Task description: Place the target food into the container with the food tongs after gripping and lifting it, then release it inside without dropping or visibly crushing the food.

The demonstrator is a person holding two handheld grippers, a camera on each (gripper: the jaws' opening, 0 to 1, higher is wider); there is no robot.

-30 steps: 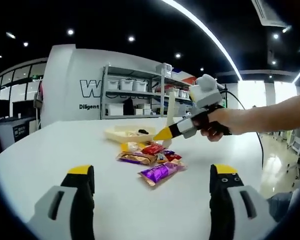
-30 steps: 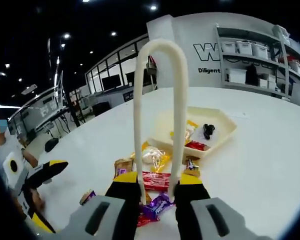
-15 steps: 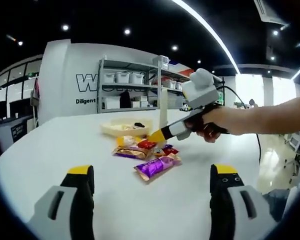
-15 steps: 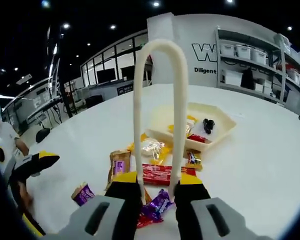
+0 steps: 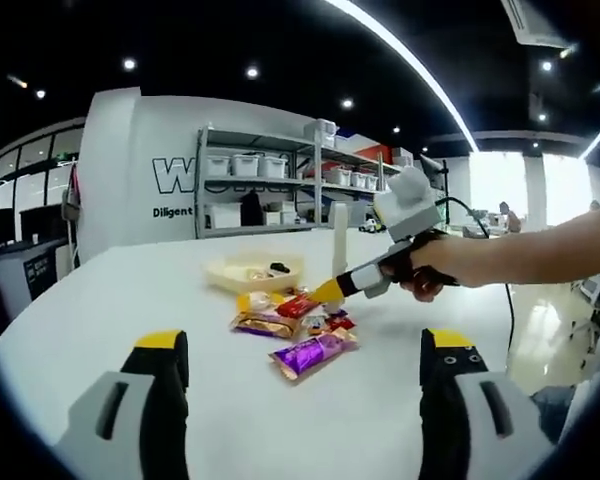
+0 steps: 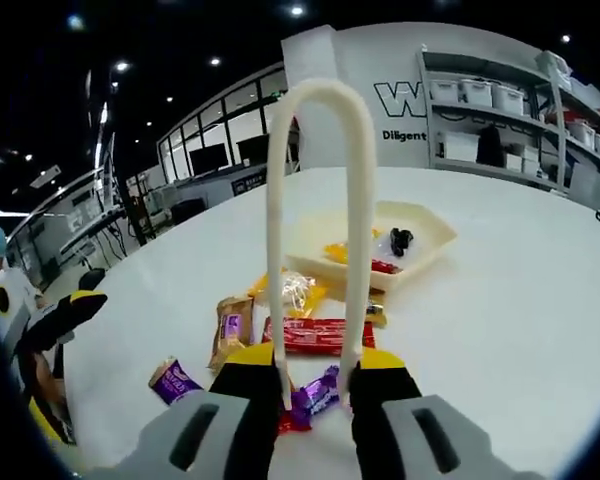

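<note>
The right gripper [image 6: 315, 378] has its jaws clamped on cream tongs [image 6: 317, 200]; wrapped snacks [image 6: 312, 336] lie at centre before a tray [image 6: 430, 236]; the left gripper [image 5: 305, 345] has its jaws apart.

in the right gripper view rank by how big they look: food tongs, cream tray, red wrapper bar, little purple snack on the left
1. food tongs, nearest the camera, so unsure
2. cream tray
3. red wrapper bar
4. purple snack
</note>
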